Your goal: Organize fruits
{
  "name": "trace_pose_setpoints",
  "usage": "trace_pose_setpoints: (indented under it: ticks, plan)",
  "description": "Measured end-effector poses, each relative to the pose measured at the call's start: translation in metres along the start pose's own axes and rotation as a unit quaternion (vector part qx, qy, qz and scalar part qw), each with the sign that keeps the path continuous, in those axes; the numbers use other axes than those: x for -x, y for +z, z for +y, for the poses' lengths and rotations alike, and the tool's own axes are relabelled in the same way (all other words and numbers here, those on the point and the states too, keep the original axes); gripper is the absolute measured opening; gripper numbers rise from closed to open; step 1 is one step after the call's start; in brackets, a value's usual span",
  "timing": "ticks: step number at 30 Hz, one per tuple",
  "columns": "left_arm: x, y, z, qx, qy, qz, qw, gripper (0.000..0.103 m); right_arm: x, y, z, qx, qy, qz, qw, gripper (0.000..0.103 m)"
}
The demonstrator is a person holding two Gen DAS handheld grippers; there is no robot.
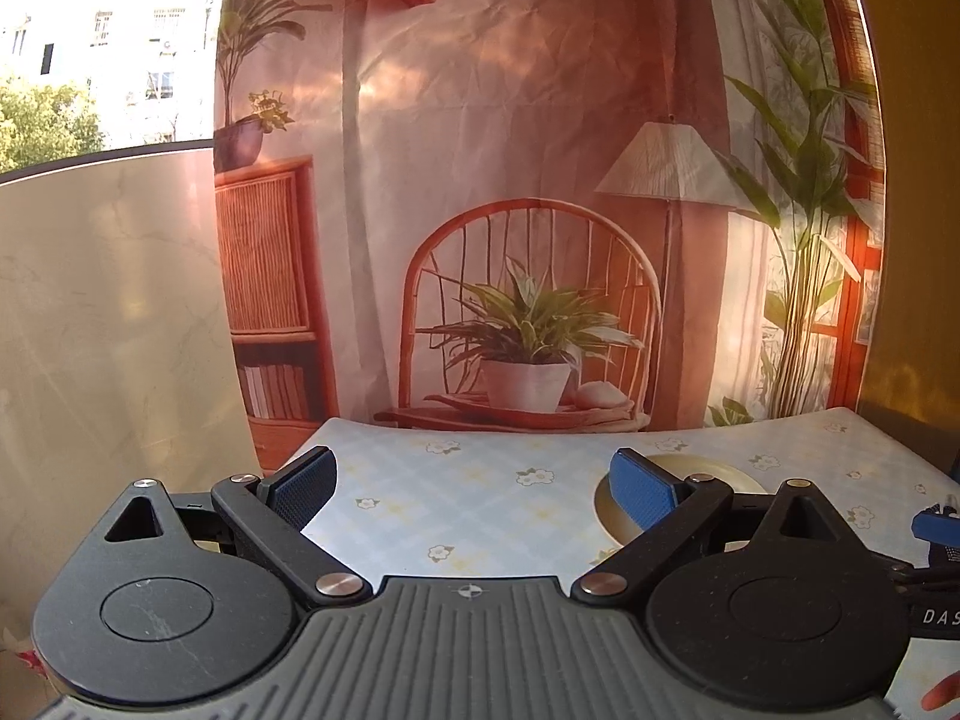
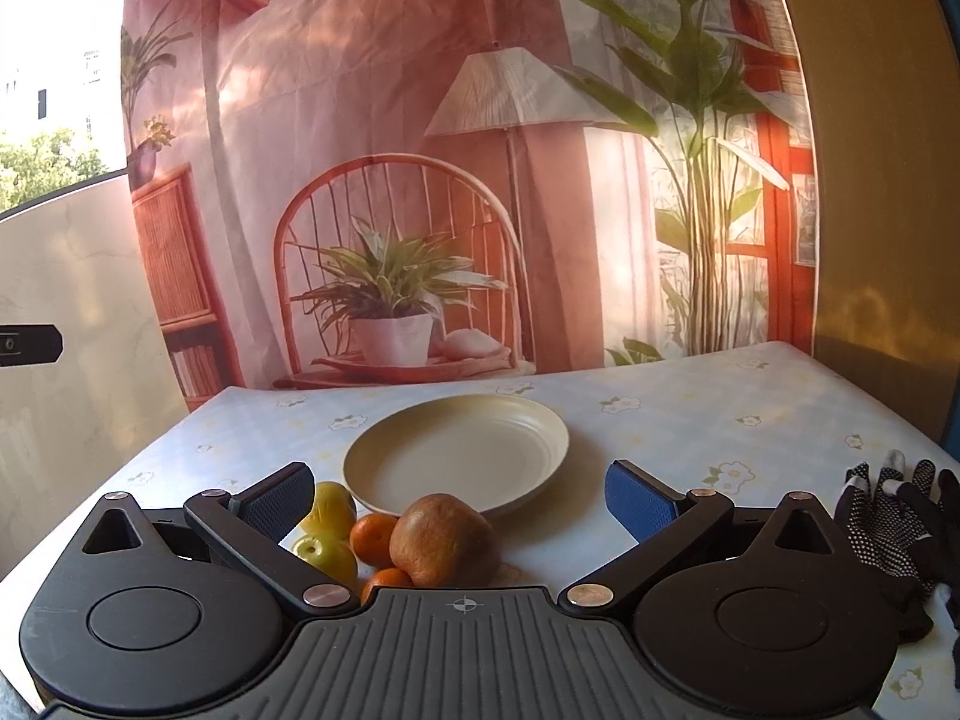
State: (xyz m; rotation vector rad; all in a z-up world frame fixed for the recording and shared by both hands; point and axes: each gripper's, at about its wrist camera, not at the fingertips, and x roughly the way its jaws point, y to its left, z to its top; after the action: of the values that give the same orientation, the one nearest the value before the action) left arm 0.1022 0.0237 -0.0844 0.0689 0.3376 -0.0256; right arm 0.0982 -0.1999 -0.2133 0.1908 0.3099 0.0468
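— Floral-cloth worktop point(image 2: 660, 420): how far along are we?

— Nothing placed, I judge. My right tool point(image 2: 456, 495) and left tool point(image 1: 474, 483) both gape, holding nothing. Plate point(image 2: 456, 456) is bare; fruits point(image 2: 414, 540) sit just near of it.

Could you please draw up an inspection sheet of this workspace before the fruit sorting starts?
Surface: table under a pale floral tablecloth, flat and dry-looking.
Job's things: cream plate holds nothing; in front of it a brown fruit, two yellow-green fruits and two oranges, bunched together on the cloth.
Clutter: dotted work gloves at the table's right edge.
Grippers: left gripper open over bare cloth; right gripper open, fruit between its fingers but not gripped.
Cables: nothing seen.
Surroundings: printed room-scene backdrop behind the table; window with daylight at left.
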Motion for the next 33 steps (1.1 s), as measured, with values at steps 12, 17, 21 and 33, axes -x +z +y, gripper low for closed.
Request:
trace_pose_setpoints:
  ticks: [12, 17, 21, 33]
  plan:
    - [-0.036, -0.038, -0.019, -0.019, -0.032, 0.046, 0.9983, 0.097, -0.008, -0.026, 0.003, 0.051, -0.003, 0.028, 0.998, 0.103]
    - [-0.044, -0.049, -0.017, 0.003, -0.038, 0.063, 0.9973, 0.097, -0.013, -0.034, -0.001, 0.054, -0.016, 0.051, 0.997, 0.103]
    - [-0.048, -0.056, -0.015, 0.012, -0.048, 0.077, 0.9958, 0.096, -0.017, -0.037, -0.001, 0.053, -0.005, 0.068, 0.996, 0.103]
    - [-0.055, -0.063, -0.010, -0.020, -0.007, 0.102, 0.9946, 0.094, -0.027, -0.033, 0.000, 0.051, 0.024, 0.090, 0.994, 0.102]
